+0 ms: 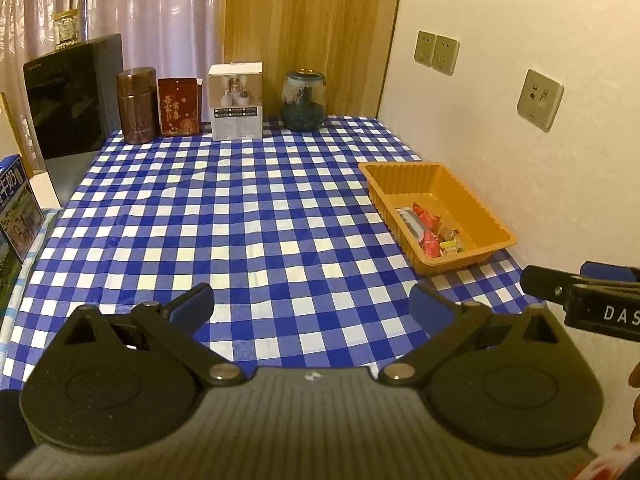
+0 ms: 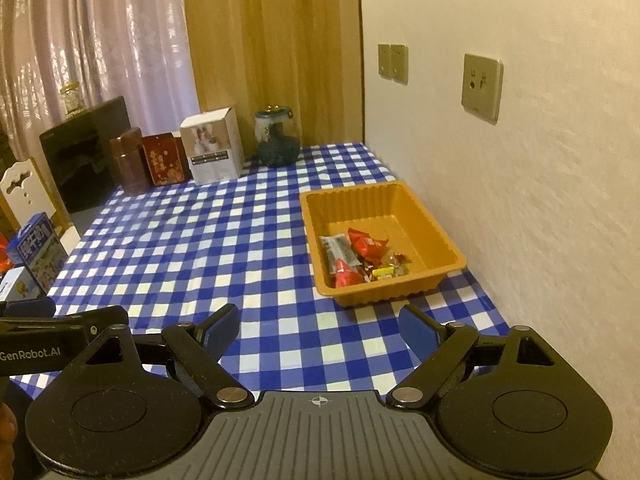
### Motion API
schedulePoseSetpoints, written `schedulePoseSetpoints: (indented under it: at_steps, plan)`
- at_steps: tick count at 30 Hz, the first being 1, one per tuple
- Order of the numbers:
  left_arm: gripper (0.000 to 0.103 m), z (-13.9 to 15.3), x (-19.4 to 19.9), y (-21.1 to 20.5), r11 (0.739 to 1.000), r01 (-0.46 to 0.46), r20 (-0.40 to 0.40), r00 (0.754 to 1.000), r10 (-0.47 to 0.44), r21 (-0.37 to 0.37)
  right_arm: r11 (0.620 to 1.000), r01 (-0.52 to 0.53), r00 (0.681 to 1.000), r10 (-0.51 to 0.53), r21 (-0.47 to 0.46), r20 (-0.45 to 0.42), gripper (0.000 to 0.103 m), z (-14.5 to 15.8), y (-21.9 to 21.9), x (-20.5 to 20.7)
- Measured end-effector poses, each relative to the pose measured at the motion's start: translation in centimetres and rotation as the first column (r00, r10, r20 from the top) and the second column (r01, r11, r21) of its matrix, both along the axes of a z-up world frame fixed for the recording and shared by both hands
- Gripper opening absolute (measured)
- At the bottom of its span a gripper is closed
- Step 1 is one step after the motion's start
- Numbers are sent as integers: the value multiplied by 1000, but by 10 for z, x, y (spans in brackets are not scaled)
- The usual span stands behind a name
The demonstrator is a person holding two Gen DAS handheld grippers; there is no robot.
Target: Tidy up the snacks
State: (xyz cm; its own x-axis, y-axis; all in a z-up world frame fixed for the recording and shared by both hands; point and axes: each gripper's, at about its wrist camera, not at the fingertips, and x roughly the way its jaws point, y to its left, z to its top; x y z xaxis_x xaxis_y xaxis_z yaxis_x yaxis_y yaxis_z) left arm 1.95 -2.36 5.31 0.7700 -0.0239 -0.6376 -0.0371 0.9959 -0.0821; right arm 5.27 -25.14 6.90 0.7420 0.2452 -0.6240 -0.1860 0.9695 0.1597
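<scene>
Far ahead of the left claw, the gold characters on the dark red rectangular tin (image 1: 179, 106) are too small to read, as is the print on the white cardboard box (image 1: 236, 101). Left of that claw, the blue printed carton (image 1: 18, 208) is cut off by the frame edge. Ahead and right of the right claw, the small wrapped snacks (image 2: 362, 258) in the orange ribbed plastic tray (image 2: 432, 216) overlap; their labels are illegible
</scene>
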Motion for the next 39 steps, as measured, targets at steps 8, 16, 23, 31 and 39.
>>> schedulePoseSetpoints:
  at_steps: [8,16,23,31,39]
  plan:
    - [103,4,-7,2,1000,-1,7,1000,1,-8,1000,-2,1000,2,0,11,86,4,1,-4]
    - [103,8,-13,2,1000,9,15,1000,-9,-5,1000,-3,1000,2,8,19,86,6,2,-8]
    - [103,6,-13,2,1000,11,12,1000,-11,-5,1000,2,1000,-2,10,17,86,5,1,-8]
    - [103,5,-12,2,1000,13,8,1000,-13,-5,1000,9,1000,-9,16,11,86,2,0,-6]
    - [103,4,-12,1,1000,13,8,1000,-13,-6,1000,11,1000,-11,17,13,86,1,-1,-6]
